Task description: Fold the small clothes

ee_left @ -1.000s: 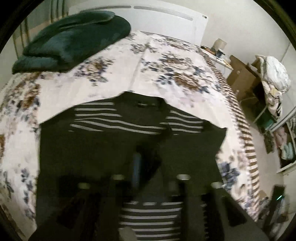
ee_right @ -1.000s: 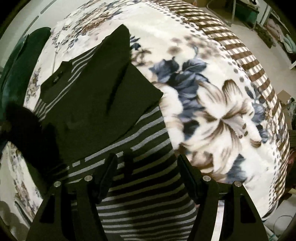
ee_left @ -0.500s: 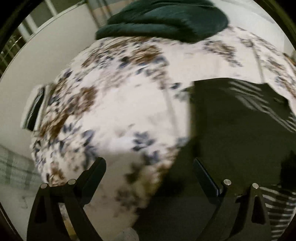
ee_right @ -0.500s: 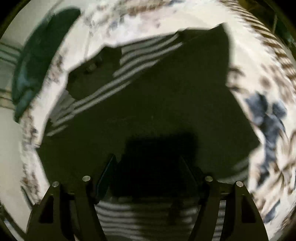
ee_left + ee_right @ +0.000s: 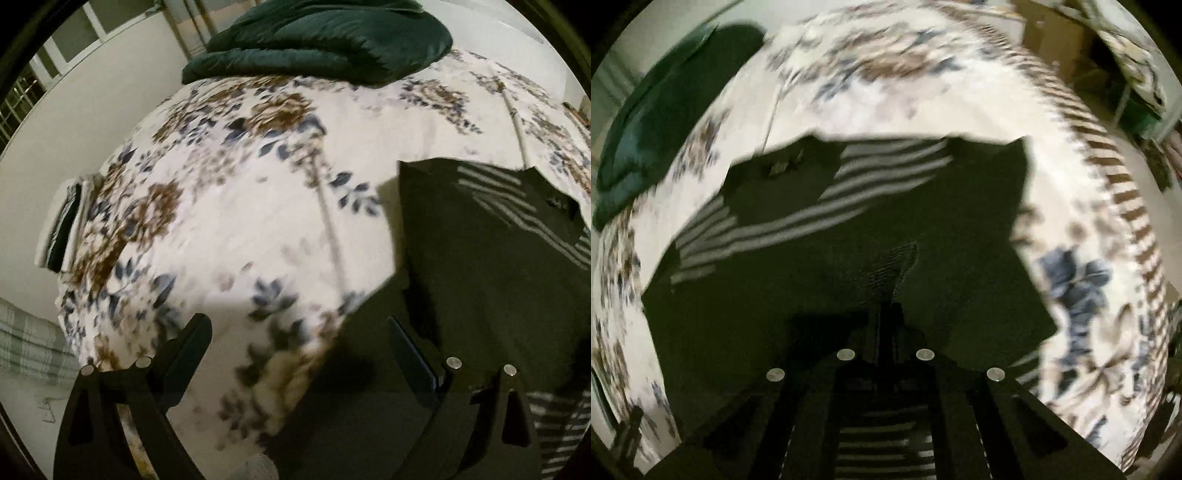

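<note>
Lying flat, striped shirt (image 5: 849,236), collar far

Bedroom with a floral bedspread (image 5: 229,206), dimly lit.
A dark green blanket (image 5: 325,37) lies folded at the far end; pale wall (image 5: 110,96) and window (image 5: 81,33) at left, cardboard boxes (image 5: 1056,44) far right.

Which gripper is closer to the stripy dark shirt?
Right. The right gripper is shut on the shirt. The left gripper hangs open over the flowery bedspread beside it.
</note>
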`<state>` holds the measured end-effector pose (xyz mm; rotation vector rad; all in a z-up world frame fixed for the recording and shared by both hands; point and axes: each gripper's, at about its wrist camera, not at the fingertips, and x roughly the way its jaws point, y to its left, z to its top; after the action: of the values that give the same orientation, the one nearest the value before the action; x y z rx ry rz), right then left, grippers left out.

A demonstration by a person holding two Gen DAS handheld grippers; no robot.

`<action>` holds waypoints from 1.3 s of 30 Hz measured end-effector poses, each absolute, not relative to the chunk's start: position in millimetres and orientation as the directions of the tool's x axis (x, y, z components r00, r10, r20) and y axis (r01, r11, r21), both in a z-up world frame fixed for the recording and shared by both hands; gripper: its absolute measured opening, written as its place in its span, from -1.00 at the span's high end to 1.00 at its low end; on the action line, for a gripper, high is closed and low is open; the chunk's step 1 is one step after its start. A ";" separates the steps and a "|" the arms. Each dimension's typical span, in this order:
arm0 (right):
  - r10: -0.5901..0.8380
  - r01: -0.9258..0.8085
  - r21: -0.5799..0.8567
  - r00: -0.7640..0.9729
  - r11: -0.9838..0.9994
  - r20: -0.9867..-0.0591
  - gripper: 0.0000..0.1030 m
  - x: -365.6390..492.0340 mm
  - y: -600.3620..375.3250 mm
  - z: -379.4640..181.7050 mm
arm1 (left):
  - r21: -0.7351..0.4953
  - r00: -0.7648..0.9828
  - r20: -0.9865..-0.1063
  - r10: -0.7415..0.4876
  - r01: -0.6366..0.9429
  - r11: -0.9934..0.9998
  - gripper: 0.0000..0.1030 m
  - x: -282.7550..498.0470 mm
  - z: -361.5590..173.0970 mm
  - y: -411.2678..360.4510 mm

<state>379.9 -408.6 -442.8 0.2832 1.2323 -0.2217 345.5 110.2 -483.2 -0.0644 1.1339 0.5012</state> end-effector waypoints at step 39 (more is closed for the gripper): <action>0.376 -0.478 0.345 -0.033 0.808 -0.926 0.96 566.1 -130.2 -512.1 | 0.139 0.259 -0.933 0.251 -0.386 0.912 -0.86 426.8 -583.2 116.2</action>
<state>566.1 -130.2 -512.1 -0.0871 1.4498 0.6865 426.8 116.2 -583.2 -0.1262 1.2362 0.4335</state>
